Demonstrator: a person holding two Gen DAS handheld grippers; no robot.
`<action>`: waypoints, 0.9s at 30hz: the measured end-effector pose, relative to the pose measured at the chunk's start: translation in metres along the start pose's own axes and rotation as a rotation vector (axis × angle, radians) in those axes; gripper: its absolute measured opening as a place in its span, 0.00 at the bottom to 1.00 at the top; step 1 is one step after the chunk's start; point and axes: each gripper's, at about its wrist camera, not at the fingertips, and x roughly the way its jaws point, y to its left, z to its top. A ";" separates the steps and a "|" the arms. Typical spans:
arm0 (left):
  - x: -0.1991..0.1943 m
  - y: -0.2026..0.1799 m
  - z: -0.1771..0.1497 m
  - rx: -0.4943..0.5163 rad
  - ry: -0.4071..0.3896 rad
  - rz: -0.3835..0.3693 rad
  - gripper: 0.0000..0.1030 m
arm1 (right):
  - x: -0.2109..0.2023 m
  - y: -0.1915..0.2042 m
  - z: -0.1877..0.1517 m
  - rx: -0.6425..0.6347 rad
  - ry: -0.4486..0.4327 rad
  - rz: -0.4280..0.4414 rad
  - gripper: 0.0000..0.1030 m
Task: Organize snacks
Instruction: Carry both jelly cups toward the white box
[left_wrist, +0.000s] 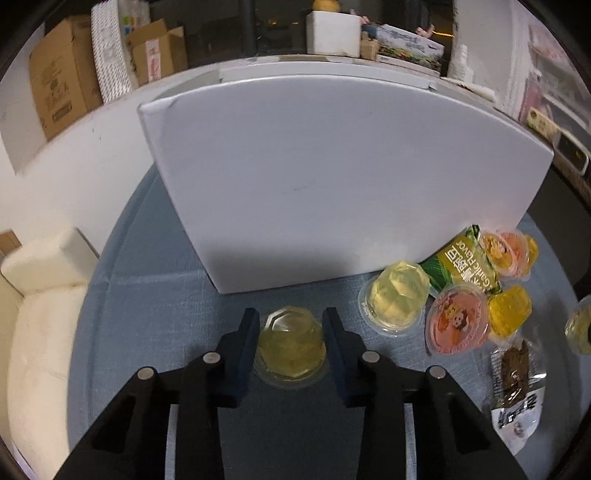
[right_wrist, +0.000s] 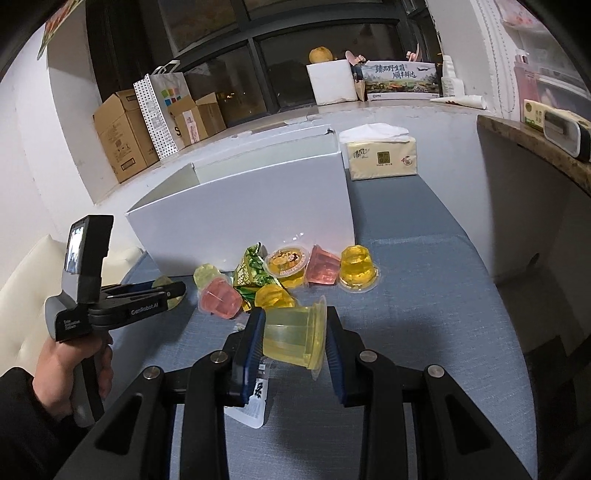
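Snacks lie heaped on the blue counter (left_wrist: 147, 258) before a white box (left_wrist: 332, 177). From my left wrist, my left jaws clamp an upside-down pale jelly cup (left_wrist: 291, 341) standing there. From my right wrist, my right jaws grip a tilted yellow jelly cup (right_wrist: 295, 338) above the counter.

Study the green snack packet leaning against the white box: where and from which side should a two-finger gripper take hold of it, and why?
Probably grip the green packet across its raised, crimped upper edge, coming from above. It leans against the white box with jelly cups crowding its lower sides, so only that top edge stands free, thin enough for the pads. Both grippers already hold jelly cups, so one must unload first.
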 end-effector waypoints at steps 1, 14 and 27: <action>-0.001 -0.001 0.000 0.000 -0.002 -0.010 0.38 | 0.000 0.000 0.000 0.001 0.000 0.000 0.33; -0.086 0.004 -0.015 -0.063 -0.179 -0.158 0.36 | -0.002 0.001 0.001 0.004 -0.009 0.016 0.33; -0.132 0.003 0.043 -0.060 -0.308 -0.217 0.36 | -0.010 0.029 0.080 -0.056 -0.114 0.056 0.33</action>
